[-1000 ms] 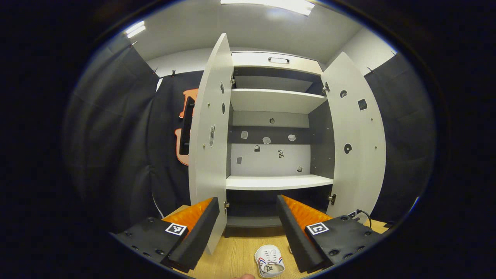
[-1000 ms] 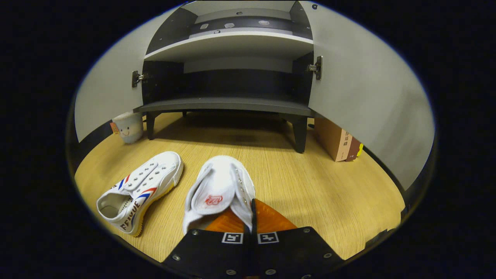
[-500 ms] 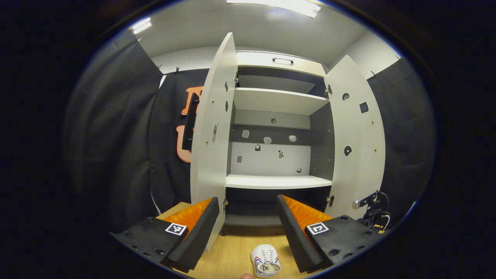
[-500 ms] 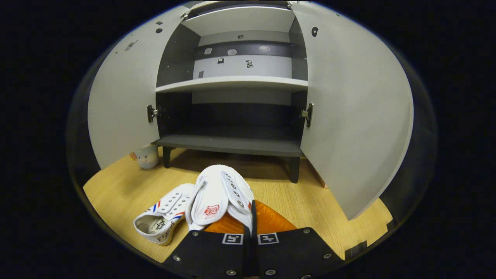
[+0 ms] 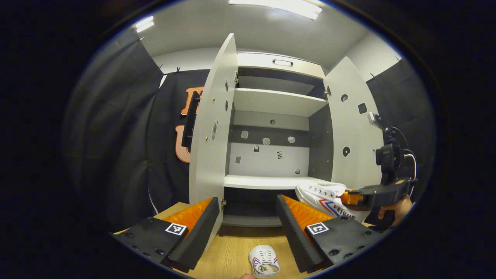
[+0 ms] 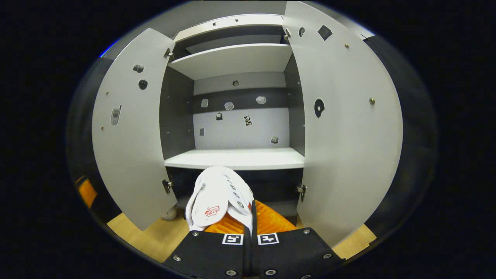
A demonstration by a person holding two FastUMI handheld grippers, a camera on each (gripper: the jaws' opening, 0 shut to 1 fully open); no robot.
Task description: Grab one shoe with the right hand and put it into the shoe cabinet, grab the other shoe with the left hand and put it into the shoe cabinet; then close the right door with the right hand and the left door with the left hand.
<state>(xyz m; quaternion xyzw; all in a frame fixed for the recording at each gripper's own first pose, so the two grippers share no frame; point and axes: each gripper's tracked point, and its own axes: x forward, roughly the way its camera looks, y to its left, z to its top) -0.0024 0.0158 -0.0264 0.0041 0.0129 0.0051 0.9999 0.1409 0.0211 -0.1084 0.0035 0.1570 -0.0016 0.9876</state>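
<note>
My right gripper (image 6: 252,211) is shut on the side wall of a white shoe (image 6: 217,190), held in the air in front of the open shoe cabinet, about level with its middle shelf (image 6: 236,159). In the left gripper view, that right gripper (image 5: 350,197) and its shoe (image 5: 323,195) hang by the right door (image 5: 354,135), with a hand behind them. The other white shoe (image 5: 264,262), with red and blue stripes, lies on the wooden floor below my left gripper (image 5: 248,217). That gripper is open with nothing between its fingers.
Both cabinet doors stand wide open, the left door (image 5: 211,135) close to my left finger. The cabinet has an upper shelf (image 5: 277,101), a middle shelf (image 5: 271,181) and a dark bottom shelf (image 5: 252,221). A small white mug (image 6: 170,212) peeks out under the left door (image 6: 128,131).
My right gripper has lifted its shoe off the floor up to the height of the middle shelf. The left gripper has barely moved and stays open.
</note>
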